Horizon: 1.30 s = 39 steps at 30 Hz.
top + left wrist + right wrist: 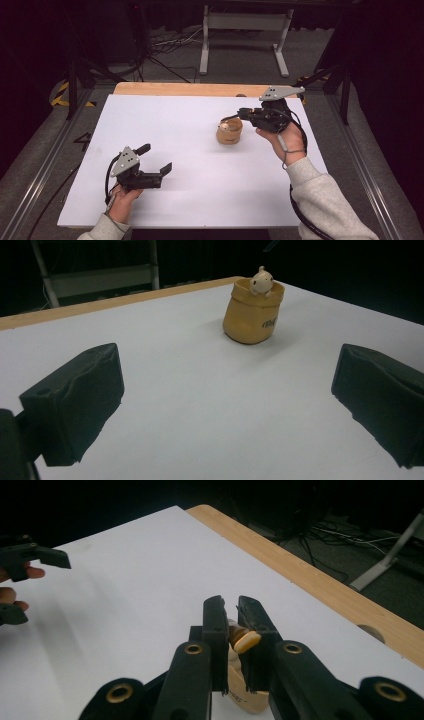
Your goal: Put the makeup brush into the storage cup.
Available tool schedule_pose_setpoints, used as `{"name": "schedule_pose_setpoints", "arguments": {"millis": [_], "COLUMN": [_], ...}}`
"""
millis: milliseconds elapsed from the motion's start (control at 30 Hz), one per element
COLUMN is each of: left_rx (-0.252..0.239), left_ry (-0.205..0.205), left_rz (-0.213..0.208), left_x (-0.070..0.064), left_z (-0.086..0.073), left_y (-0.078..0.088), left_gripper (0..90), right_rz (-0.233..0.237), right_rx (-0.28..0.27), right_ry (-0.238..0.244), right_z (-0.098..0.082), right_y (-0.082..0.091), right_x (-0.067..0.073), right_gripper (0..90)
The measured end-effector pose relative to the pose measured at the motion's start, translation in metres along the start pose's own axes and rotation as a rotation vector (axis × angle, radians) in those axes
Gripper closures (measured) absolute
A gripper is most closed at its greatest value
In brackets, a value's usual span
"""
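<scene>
I count one tan pouch (pixel 229 133) at two o'clock on the one white table (pixel 165 130), one small cream figure (pixel 261 280) inside it, and two grippers: left gripper (pixel 155 159) and right gripper (pixel 239 116).

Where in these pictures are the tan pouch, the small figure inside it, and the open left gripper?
tan pouch (pixel 250 320), left gripper view, its front wall.
small figure (pixel 261 281), left gripper view, its head.
left gripper (pixel 157 159), high view, midway between its fingertips.

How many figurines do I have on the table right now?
1. The small cream figurine sits in the tan pot on the table's far right, pinched by the right gripper. Others could be hidden inside the pot.
</scene>
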<state>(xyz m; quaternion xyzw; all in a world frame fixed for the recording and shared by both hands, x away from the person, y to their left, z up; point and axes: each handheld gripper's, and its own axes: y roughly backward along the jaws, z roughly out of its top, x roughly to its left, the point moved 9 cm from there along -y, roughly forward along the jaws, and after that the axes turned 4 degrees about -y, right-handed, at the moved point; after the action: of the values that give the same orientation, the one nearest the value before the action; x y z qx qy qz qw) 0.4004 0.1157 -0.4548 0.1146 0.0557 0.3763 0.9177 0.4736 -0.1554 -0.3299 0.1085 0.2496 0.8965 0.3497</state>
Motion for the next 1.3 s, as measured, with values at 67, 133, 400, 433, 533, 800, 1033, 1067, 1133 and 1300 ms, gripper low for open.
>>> {"name": "schedule_pose_setpoints", "arguments": {"millis": [67,133,400,433,533,800,1033,1067,1133,1300], "left_rx": [0.003,0.003,0.002,0.002,0.002,0.002,0.002,0.002,0.004,0.007], "left_ry": [0.001,0.002,0.003,0.004,0.004,0.003,0.012,0.012,0.007,0.006], "left_rz": [0.0,0.001,0.003,0.004,0.003,0.001,-0.001,-0.001,0.001,-0.003], "left_x": [0.0,0.001,0.001,0.001,0.001,0.001,0.0,0.0,0.001,0.0], "left_z": [0.0,-0.001,-0.001,-0.001,-0.001,-0.001,-0.002,-0.002,-0.002,-0.003], "left_y": [0.0,0.0,0.0,0.0,0.0,-0.001,-0.001,-0.001,0.0,0.0], "left_gripper": [1.2,1.2,1.2,1.2,1.2,1.2,1.2,1.2,1.2,1.2], "right_rz": [-0.016,-0.032,-0.101,-0.104,-0.116,-0.155,-0.172,-0.172,-0.179,-0.176], "right_rx": [-0.005,-0.006,0.002,0.005,0.007,0.025,0.066,0.066,0.081,0.12], "right_ry": [-0.02,-0.035,-0.072,-0.079,-0.095,-0.127,-0.113,-0.113,-0.1,-0.095], "right_z": [0.0,0.0,-0.001,-0.001,-0.001,-0.005,-0.01,-0.01,-0.011,-0.015], "right_y": [0.0,0.0,-0.001,-0.002,-0.002,-0.005,-0.014,-0.014,-0.017,-0.026], "right_x": [-0.003,-0.006,-0.016,-0.016,-0.018,-0.025,-0.028,-0.028,-0.028,-0.031], "right_gripper": [83.1,83.1,83.2,83.1,83.1,83.1,83.0,83.0,82.9,82.7]}}
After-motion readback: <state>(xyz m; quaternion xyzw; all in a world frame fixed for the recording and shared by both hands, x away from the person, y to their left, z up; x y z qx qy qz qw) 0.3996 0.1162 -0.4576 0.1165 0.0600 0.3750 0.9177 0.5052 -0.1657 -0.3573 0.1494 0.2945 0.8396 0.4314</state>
